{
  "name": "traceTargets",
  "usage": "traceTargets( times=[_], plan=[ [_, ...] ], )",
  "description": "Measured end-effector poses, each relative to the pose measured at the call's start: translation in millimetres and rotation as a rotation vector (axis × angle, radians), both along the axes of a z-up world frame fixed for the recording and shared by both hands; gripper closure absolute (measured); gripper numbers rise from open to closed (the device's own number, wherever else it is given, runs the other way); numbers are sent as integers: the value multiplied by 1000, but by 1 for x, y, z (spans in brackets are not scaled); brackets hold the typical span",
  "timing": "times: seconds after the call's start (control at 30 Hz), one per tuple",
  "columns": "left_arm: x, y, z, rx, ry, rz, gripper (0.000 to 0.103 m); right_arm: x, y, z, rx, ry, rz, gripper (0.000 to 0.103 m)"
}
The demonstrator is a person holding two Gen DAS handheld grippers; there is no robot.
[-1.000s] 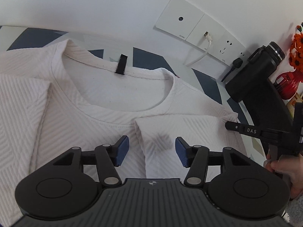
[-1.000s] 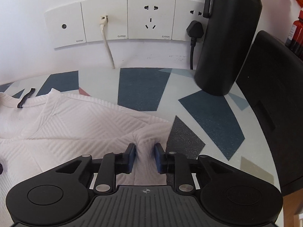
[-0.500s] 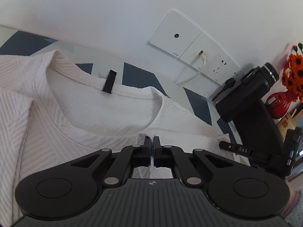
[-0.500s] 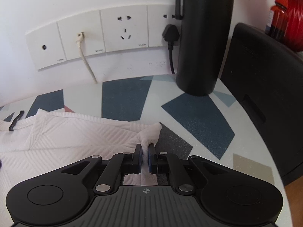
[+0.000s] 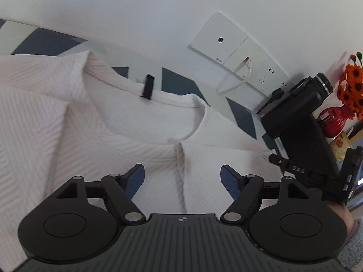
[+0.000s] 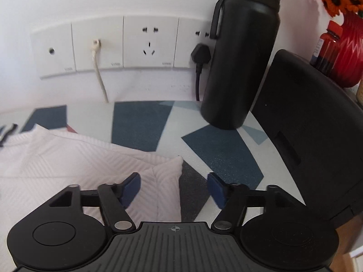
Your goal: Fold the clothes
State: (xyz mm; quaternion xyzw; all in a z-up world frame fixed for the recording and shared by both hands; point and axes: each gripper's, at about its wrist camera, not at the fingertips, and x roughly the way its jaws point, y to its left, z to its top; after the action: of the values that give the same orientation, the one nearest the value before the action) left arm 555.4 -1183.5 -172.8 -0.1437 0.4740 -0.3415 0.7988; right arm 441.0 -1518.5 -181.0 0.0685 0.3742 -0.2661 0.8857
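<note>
A white ribbed shirt [image 5: 95,136] lies flat on the patterned table, collar toward the wall, with a black neck loop [image 5: 147,87]. Its right side is folded inward, leaving a crease [image 5: 180,165] below the collar. My left gripper [image 5: 182,179] hovers open over that crease with nothing held. In the right wrist view the shirt's folded corner [image 6: 169,170] lies between the spread fingers of my open right gripper [image 6: 173,187], which holds nothing. The right gripper's body [image 5: 317,176] also shows at the right edge of the left wrist view.
A black bottle [image 6: 240,56] stands by the wall sockets [image 6: 147,43] at the back right. A black case [image 6: 313,136] lies to the right, with a red vase [image 6: 349,52] and orange flowers [image 5: 351,86] behind it. A hand [image 5: 344,217] holds the right gripper.
Both grippers were shut on the shirt half a second ago and have now opened, releasing the folded edge and corner. The cloth rests on the table.
</note>
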Motion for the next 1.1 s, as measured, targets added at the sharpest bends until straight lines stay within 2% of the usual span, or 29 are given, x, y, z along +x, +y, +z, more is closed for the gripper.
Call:
traceTargets(
  times=[0.03, 0.07, 0.13, 0.27, 0.37, 0.47, 0.67, 0.73, 0.87, 0.93, 1.1],
  plan=[
    [-2, 10, 0, -17, 43, 18, 27, -5, 3, 2, -9, -7, -2, 6],
    [-5, 21, -2, -42, 86, 44, 27, -10, 7, 3, -27, -7, -10, 1],
    [-16, 42, -4, -68, 145, 94, 26, -21, 14, 5, -20, -5, -9, 1],
    [-41, 69, -1, 5, 143, 190, 13, -49, 32, 11, -10, -45, -11, 1],
    [-58, 84, -1, 27, 143, 276, 13, -59, 42, 12, 9, -67, -10, 1],
    [-81, 89, 9, 86, 104, 336, 13, -63, 49, 16, 36, -78, -4, 1],
    [-126, 89, 18, 246, 45, 282, 7, -95, 50, 43, 35, -109, -20, 1],
    [-140, 90, 20, 294, 27, 263, 5, -111, 46, 53, 57, -115, -62, 1],
    [-165, 101, 20, 261, 39, 205, 5, -153, 41, 81, 142, -166, -176, 1],
    [-173, 107, 24, 237, 27, 161, 5, -177, 47, 96, 135, -199, -215, 1],
    [-194, 137, 37, 204, -75, 61, 5, -239, 86, 123, 80, -255, -336, 1]
  ],
)
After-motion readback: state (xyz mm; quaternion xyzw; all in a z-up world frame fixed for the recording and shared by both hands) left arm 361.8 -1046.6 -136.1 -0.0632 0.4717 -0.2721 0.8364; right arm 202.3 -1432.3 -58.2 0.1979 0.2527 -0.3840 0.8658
